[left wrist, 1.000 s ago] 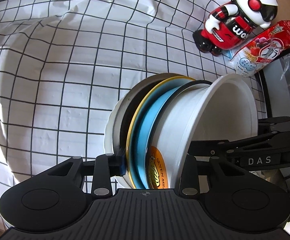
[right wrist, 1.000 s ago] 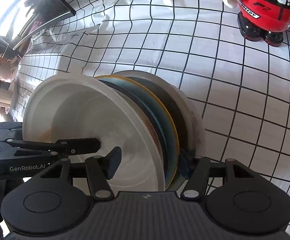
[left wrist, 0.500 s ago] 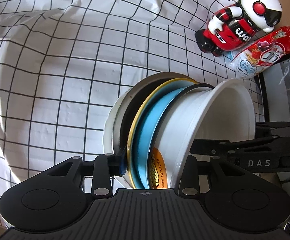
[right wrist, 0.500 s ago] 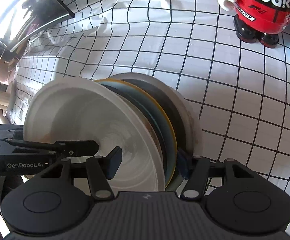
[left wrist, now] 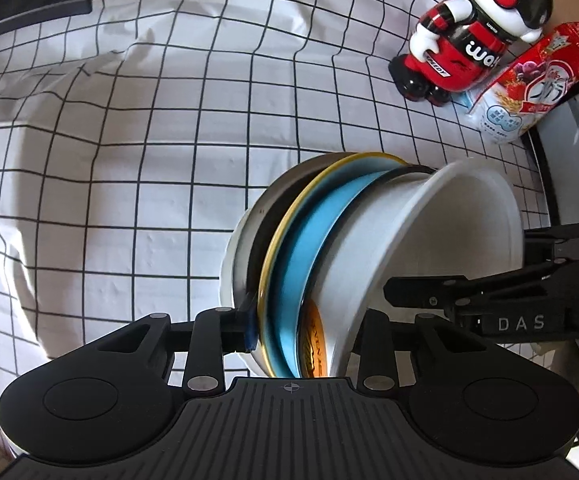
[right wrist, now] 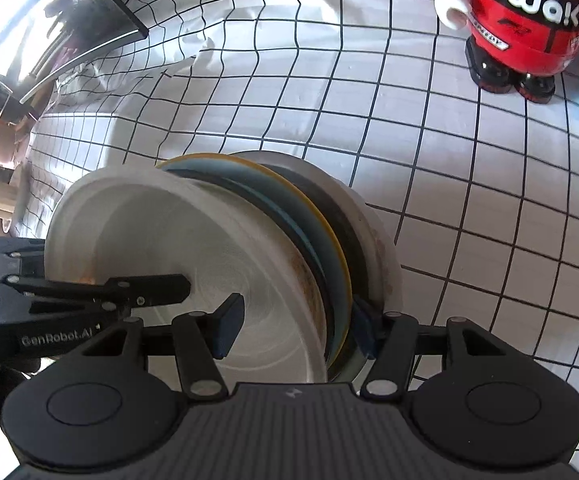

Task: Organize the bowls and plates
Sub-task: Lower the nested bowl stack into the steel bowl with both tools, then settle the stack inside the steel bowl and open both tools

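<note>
My left gripper [left wrist: 307, 334] straddles the edge of a nested stack of dishes [left wrist: 289, 264] and its jaws are closing. My left finger's blue pad [left wrist: 249, 326] sits against the outermost white plate [left wrist: 229, 256], and my other finger stands inside the deep white plastic bowl [left wrist: 461, 236] at the opposite end of the stack, so the whole stack is between my fingers.

My right gripper [right wrist: 293, 328] grips the same stack [right wrist: 321, 248] from the opposite side. One blue pad [right wrist: 227, 322] rests inside the white bowl [right wrist: 177, 248] and the other pad [right wrist: 363, 330] presses the back of the white plate [right wrist: 385, 248]. The jaws stand about half wide, closed on the stack.

Between bowl and plate lie a blue plate with a yellow rim [left wrist: 309, 236], a dark plate [left wrist: 255, 256] and something orange with lettering [left wrist: 315, 354] near my fingertips. The stack is tipped on its side, the bowl's mouth facing sideways, above a white tablecloth with a black grid [left wrist: 129, 160].

Well beyond my fingertips stands a red, white and black toy robot figure [left wrist: 465, 36], and just beside it a red and white snack packet [left wrist: 529, 88].
</note>
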The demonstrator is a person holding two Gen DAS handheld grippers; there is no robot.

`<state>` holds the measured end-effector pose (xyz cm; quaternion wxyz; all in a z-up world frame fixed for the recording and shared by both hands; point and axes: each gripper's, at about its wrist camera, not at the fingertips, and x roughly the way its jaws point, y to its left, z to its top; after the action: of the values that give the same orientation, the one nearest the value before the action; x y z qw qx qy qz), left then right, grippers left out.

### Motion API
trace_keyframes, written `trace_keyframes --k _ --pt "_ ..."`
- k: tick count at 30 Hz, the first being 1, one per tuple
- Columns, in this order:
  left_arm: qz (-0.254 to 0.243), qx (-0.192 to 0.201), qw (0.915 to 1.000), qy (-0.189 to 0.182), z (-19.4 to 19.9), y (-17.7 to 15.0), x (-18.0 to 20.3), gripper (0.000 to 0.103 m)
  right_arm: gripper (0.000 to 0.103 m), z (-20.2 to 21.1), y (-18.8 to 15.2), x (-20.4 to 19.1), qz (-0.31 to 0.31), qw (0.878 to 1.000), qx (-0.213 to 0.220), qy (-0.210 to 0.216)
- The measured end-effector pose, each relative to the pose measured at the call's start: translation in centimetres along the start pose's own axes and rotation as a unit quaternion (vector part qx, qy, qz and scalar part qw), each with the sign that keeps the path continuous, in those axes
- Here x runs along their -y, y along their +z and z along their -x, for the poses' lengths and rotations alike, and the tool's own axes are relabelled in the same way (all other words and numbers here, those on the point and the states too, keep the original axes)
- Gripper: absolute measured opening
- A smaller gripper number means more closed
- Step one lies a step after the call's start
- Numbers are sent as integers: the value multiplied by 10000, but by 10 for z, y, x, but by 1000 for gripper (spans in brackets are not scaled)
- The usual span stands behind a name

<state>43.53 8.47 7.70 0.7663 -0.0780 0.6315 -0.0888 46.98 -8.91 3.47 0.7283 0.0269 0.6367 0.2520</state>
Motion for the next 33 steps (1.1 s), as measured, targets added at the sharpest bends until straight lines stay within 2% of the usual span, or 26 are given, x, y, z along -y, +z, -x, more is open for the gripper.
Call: trace_keyframes --k 4,6,7,8,11,18,26,29,33 --pt "25 -19 10000 -13 5 0 0 35 57 5 -1 -4 191 9997 120 -85" --pt "-158 169 9996 176 14 2 7 36 57 17 -2 -11 489 9974 428 -304" --pt "-221 246 9991 251 18 4 8 40 57 24 -2 -16 669 9952 586 -404" --pt "-234 301 9989 272 22 6 9 44 57 30 -3 -20 829 9930 702 -468" --pt "-161 374 9988 266 28 11 4 44 57 40 -4 -28 1065 9891 864 -540" --pt "-146 442 9987 215 24 6 2 44 57 34 1 -9 655 9934 809 -474" --pt "-133 238 9996 -118 5 4 3 45 57 49 7 -19 768 9887 1159 -553" --pt "-205 356 9991 -117 19 1 0 44 57 47 8 -15 676 9896 1108 -615" --pt "-354 779 9963 88 42 2 -3 44 57 42 7 -7 425 9908 1076 -703"
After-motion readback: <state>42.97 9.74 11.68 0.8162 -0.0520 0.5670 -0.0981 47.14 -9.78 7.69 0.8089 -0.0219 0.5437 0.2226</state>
